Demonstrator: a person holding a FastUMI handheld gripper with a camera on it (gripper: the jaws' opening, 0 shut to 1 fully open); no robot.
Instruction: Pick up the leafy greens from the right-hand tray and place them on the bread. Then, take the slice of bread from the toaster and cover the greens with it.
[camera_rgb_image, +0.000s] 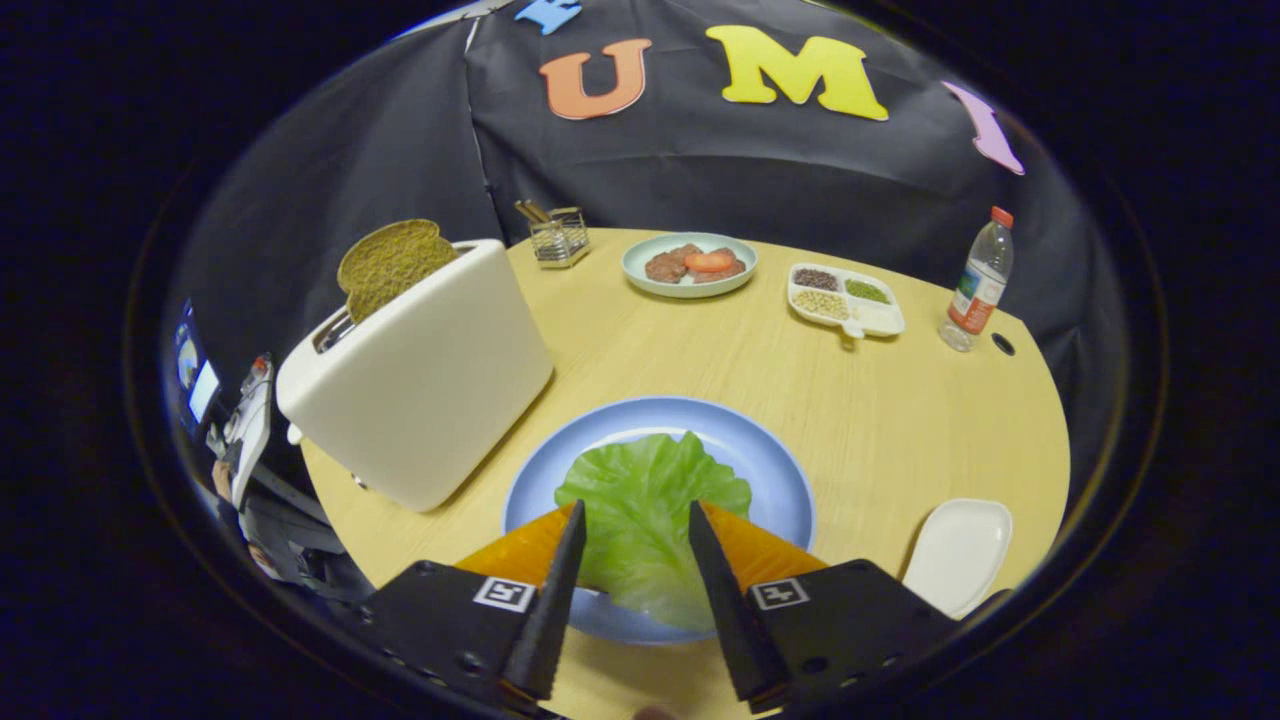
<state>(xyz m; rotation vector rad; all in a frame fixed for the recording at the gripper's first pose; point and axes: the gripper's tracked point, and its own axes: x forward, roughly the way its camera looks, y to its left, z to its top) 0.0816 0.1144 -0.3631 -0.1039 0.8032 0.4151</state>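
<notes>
The claw (632, 525) hangs low over the near edge of the table (900, 420), its two fingers spread apart and pointing forward and down, grasping nothing. Between them lies the lettuce leaf (645, 510), flat and spread on the blue plate (770, 470); the fingers flank it without pressing, so it reads as released there, though whether a tip brushes the leaf cannot be told. The bread it should cover is hidden under it, if it is there at all. The leaf sits centrally, which would let a top slice rest evenly.

Just to the right of the plate is a white tray (958, 552), bare, likely where the greens came from. To the left stands the white toaster (420, 375), angled towards the plate, with a brown bread slice (388, 262) standing tall out of its slot, easy to pinch by its upper edge. The next step looks to be that slice.

Beyond are a wire holder (560, 237), a bowl of meat and tomato (690, 264), a divided dish of grains (845, 297) and a plastic bottle (978, 282).
</notes>
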